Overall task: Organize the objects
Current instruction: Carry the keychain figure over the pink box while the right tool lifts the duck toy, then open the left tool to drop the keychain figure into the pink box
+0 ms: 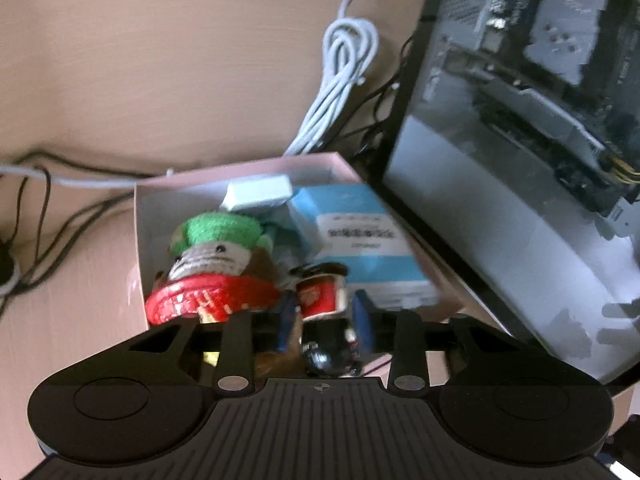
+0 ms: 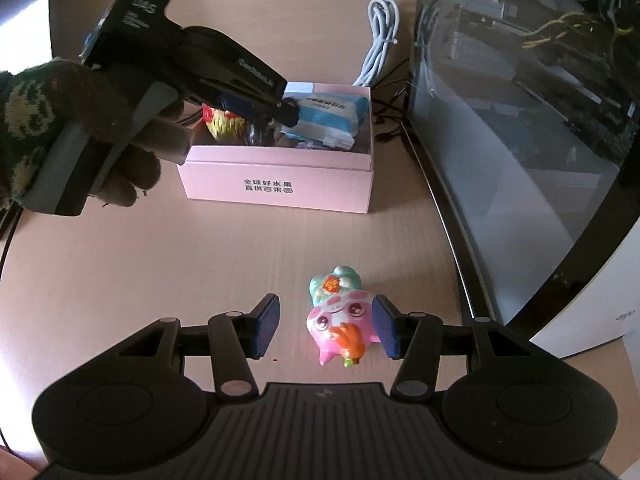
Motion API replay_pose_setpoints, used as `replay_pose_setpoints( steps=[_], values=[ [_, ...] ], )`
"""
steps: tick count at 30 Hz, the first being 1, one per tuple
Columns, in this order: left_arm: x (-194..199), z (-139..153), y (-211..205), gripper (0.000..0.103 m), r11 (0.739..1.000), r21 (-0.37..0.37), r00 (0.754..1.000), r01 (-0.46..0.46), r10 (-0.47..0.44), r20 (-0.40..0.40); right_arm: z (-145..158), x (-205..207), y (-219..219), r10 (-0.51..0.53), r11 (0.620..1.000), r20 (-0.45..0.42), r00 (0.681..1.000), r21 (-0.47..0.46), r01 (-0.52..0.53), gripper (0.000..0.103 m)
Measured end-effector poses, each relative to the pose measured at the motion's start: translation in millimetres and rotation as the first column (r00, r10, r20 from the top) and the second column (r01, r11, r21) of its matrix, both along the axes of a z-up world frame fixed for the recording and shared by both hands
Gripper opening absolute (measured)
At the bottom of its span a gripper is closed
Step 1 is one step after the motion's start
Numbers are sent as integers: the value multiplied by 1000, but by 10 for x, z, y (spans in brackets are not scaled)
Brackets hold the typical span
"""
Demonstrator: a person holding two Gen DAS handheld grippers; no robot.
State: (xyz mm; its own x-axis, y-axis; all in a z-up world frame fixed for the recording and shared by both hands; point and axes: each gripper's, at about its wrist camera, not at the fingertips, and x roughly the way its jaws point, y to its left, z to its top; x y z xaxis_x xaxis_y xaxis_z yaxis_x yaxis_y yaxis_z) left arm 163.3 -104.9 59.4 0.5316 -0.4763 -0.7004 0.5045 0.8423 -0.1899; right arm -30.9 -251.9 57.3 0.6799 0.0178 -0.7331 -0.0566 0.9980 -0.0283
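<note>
In the left wrist view my left gripper [image 1: 324, 320] is shut on a small red-and-black figurine [image 1: 320, 298], held over a pink box [image 1: 240, 168]. The box holds a crocheted doll with a green hat [image 1: 216, 240], a red disc [image 1: 208, 300], a blue-and-white packet [image 1: 360, 240] and a small white block [image 1: 258, 194]. The right wrist view shows the left gripper [image 2: 288, 110] reaching into the pink box [image 2: 276, 180], held by a gloved hand [image 2: 120, 160]. My right gripper [image 2: 326, 326] stands open low over the table around a pink-and-teal toy figure [image 2: 340, 316], which lies close to the right pad [image 2: 386, 328].
A computer case with a glass side [image 2: 520, 140] stands along the right, close to the box. A coiled white cable [image 2: 380, 40] lies behind the box, and thin black cables [image 1: 40, 220] run at the left. Bare wooden tabletop [image 2: 180, 260] lies between box and right gripper.
</note>
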Motion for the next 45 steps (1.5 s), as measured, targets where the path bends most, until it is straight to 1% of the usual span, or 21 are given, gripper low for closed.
replay_pose_setpoints(
  steps=[1, 3, 6, 8, 9, 11, 13, 15, 16, 19, 22, 25, 26, 28, 31, 34, 36, 39, 41, 43, 45],
  values=[
    [18, 5, 35, 36, 1000, -25, 1000, -10, 10, -14, -5, -11, 10, -1, 1000, 1, 1000, -15, 1, 51],
    [5, 105, 135, 35, 992, -118, 999, -52, 53, 4, -20, -33, 14, -3, 1000, 1, 1000, -31, 3, 51],
    [-22, 325, 345, 36, 960, -257, 992, -114, 122, 14, -73, -28, -23, -18, 999, -18, 1000, -29, 18, 51],
    [-56, 445, 487, 36, 938, -311, 987, -152, 163, 7, -118, 4, -44, -29, 999, -26, 999, -31, 28, 51],
    [-92, 500, 552, 36, 933, -320, 984, -164, 177, 11, -135, 12, -52, -31, 999, -26, 999, -35, 30, 51],
    [-194, 578, 645, 36, 931, -317, 981, -179, 195, 20, -179, 58, -59, -31, 998, -26, 999, -47, 30, 51],
    [-328, 590, 733, 36, 937, -293, 979, -191, 203, 9, -233, 116, -51, -27, 998, -33, 999, -60, 25, 51],
    [-475, 534, 805, 36, 945, -253, 977, -208, 212, -10, -277, 184, -46, -18, 998, -47, 999, -60, 15, 51],
    [-551, 487, 843, 36, 948, -233, 976, -217, 218, -22, -286, 216, -45, -12, 998, -56, 998, -56, 9, 48],
    [-787, 290, 1003, 36, 950, -205, 972, -234, 221, -85, -243, 271, -47, 2, 999, -57, 998, -52, -5, 45],
    [-1002, 80, 1229, 36, 939, -191, 951, -286, 255, -173, -34, 342, -73, -19, 1000, -13, 1000, -7, 19, 44],
    [-1171, -102, 1448, 36, 915, -187, 919, -357, 308, -245, 293, 518, -101, -47, 996, 62, 997, 78, 42, 44],
    [-1230, -138, 1518, 36, 908, -190, 911, -374, 321, -259, 403, 615, -97, -47, 993, 82, 996, 110, 38, 44],
    [-1323, -152, 1621, 36, 900, -203, 907, -385, 328, -265, 565, 822, -76, -47, 985, 111, 993, 169, 27, 44],
    [-1455, -134, 1763, 36, 895, -204, 903, -397, 342, -261, 679, 1249, 11, -57, 972, 125, 991, 234, 26, 45],
    [-1559, -81, 1887, 36, 899, -190, 907, -394, 346, -240, 601, 1718, 106, -91, 960, 98, 991, 272, 61, 45],
    [-1650, -56, 2010, 36, 892, -182, 901, -414, 374, -219, 461, 1993, 127, -136, 947, 49, 990, 301, 115, 44],
    [-1723, -77, 2188, 36, 871, -172, 878, -460, 418, -232, 223, 2314, 165, -189, 926, -22, 982, 328, 186, 44],
    [-1757, -122, 2291, 36, 855, -149, 857, -496, 455, -244, 172, 2411, 229, -195, 932, -6, 981, 309, 187, 45],
    [-1774, -167, 2362, 35, 840, -139, 837, -525, 480, -262, 162, 2459, 314, -179, 944, 3, 984, 282, 171, 45],
    [-1769, -200, 2376, 35, 834, -135, 828, -535, 486, -280, 109, 2481, 380, -166, 953, -7, 986, 255, 162, 45]
  ],
)
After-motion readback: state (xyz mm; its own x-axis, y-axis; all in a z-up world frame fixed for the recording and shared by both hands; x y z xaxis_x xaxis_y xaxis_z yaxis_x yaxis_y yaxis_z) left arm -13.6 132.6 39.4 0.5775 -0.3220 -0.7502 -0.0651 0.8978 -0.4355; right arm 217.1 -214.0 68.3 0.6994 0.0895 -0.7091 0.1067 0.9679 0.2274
